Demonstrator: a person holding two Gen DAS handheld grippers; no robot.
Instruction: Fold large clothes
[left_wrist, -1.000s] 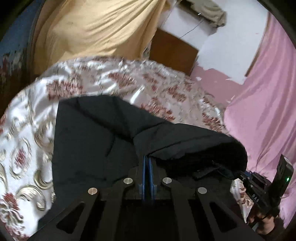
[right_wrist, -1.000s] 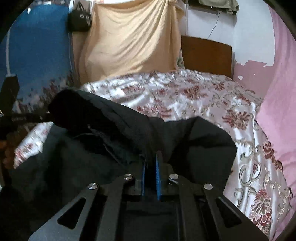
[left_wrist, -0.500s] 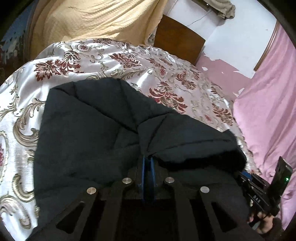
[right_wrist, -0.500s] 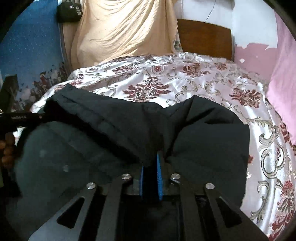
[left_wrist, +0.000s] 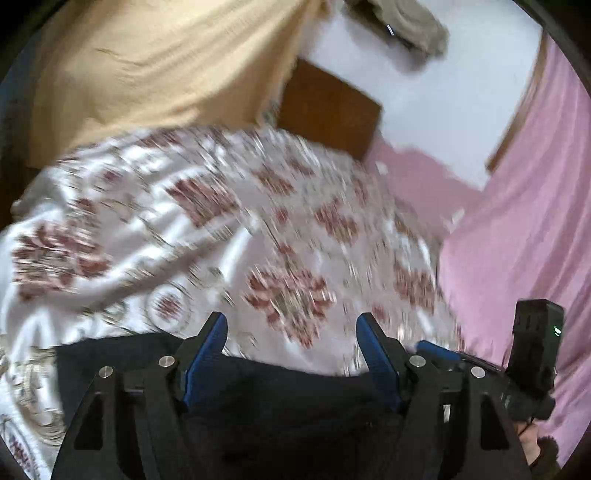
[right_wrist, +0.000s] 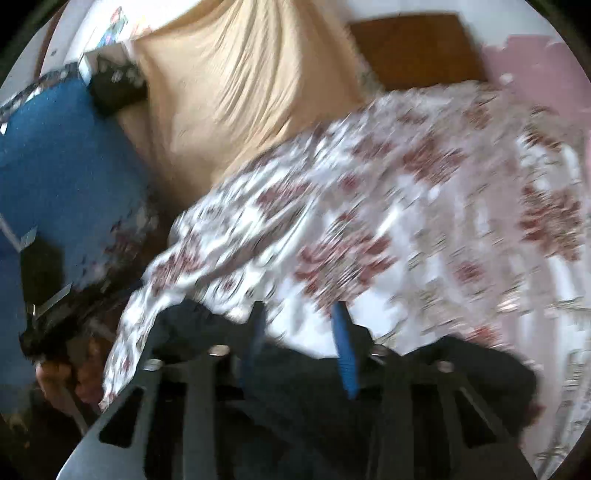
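Note:
A large black padded garment (left_wrist: 280, 398) lies on the floral bedspread (left_wrist: 229, 229), low in both views, and also shows in the right wrist view (right_wrist: 461, 384). My left gripper (left_wrist: 291, 332) is open, its blue pads apart over the garment's far edge and holding nothing. My right gripper (right_wrist: 301, 328) is open too, above the same garment, and appears at the right of the left wrist view (left_wrist: 532, 354). Both views are motion-blurred.
A tan cloth (left_wrist: 155, 74) hangs behind the bed beside a brown headboard (left_wrist: 328, 110). A pink curtain (left_wrist: 524, 229) hangs on the right. A blue fabric (right_wrist: 55, 177) and a black bag (right_wrist: 114, 86) are at the left.
Both grippers were shut on folds of the black garment; now both have opened and let it go. They have drawn back, and the garment lies low in each view.

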